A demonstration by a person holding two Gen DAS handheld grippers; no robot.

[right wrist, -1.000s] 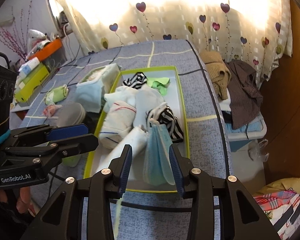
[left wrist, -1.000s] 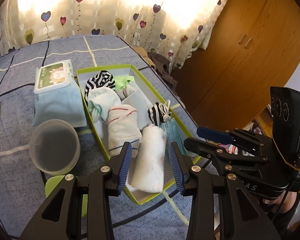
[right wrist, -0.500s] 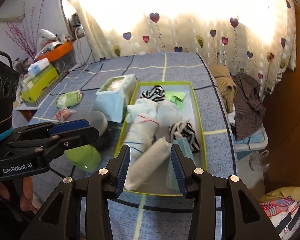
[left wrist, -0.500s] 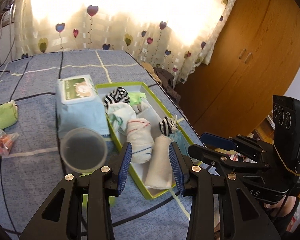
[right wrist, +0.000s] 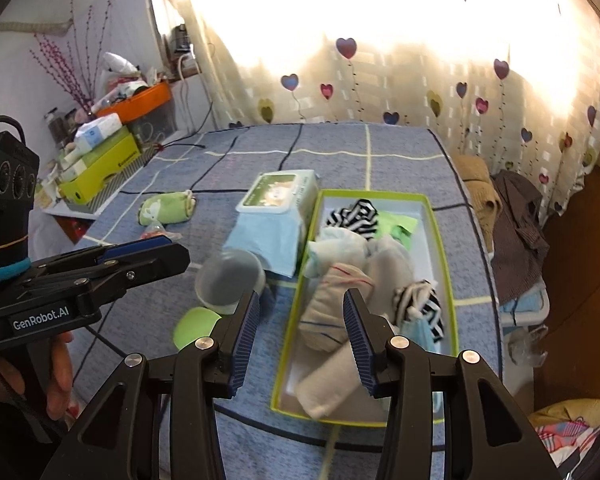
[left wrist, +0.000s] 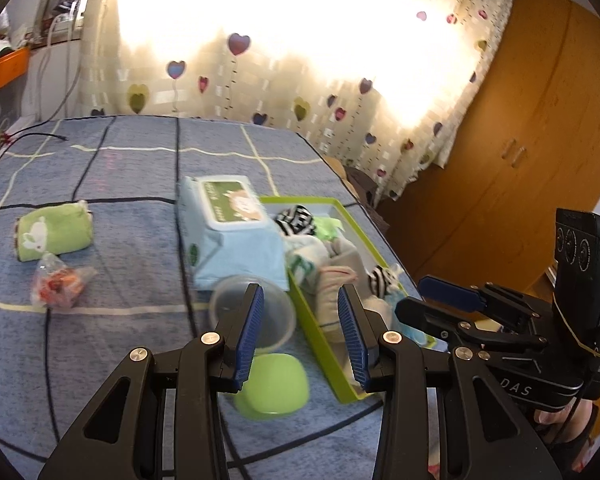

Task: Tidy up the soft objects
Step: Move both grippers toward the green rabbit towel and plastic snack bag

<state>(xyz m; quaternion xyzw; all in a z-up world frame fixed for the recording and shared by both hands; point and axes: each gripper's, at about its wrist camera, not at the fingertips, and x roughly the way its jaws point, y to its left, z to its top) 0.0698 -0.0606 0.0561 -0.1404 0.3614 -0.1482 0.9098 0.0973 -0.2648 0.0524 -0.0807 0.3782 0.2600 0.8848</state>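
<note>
While my left gripper (left wrist: 300, 320) and right gripper (right wrist: 300, 322) hung parted and empty, most socks filled the green box (right wrist: 446, 248), leaving the green roll (left wrist: 54, 232) near the bed's left edge.

We see a matt woven cloth (right wrist: 400, 140) in blue with pale and dark lines covering the bed. The green box (right wrist: 446, 264) looks like smooth card with a white lining, and it holds soft knit socks (right wrist: 332, 304) and a pleated paper-like face mask (right wrist: 418, 330). The wipes pack (left wrist: 236, 236) is glossy plastic film with a hard lid. The round tub (left wrist: 256, 316) is cloudy translucent plastic; its green lid (left wrist: 276, 388) is smooth. The tongs (left wrist: 300, 328) are matt black plastic with ribbed blue pads and shiny metal screws. The wardrobe (left wrist: 528, 152) is satin wood.
</note>
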